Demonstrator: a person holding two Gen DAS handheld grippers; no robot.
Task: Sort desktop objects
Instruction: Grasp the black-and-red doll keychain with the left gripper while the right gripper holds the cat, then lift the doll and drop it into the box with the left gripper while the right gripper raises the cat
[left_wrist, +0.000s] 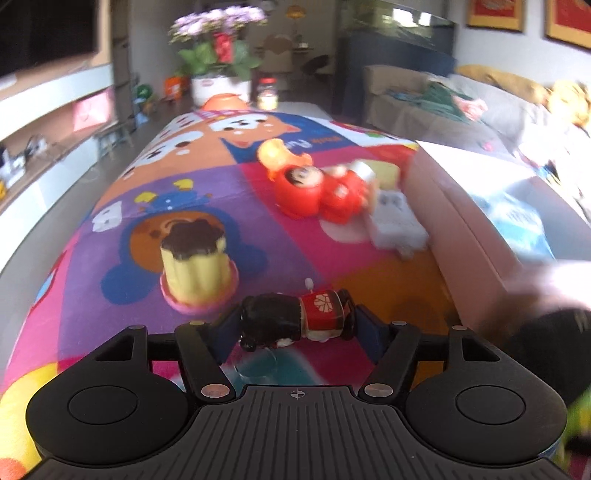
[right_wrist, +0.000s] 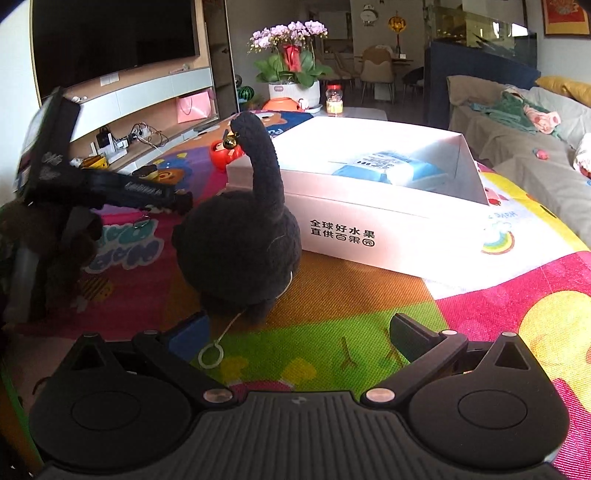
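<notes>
Doll figurine (left_wrist: 295, 320) with black hair and a red body lies sideways, clamped between the left gripper's (left_wrist: 293, 325) pads, near the pudding toy (left_wrist: 197, 266) on the colourful mat (left_wrist: 110, 266). Right gripper (right_wrist: 295, 332) is spread wide and empty, just behind the black knitted swan (right_wrist: 240, 236), which stands beside the white box (right_wrist: 369, 221).

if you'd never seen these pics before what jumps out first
Probably the black knitted swan, standing upright on the bright cartoon mat just ahead of the open right gripper, beside the white box. In the left wrist view, the left gripper pinches a small doll in a red robe, near a pudding toy.
</notes>
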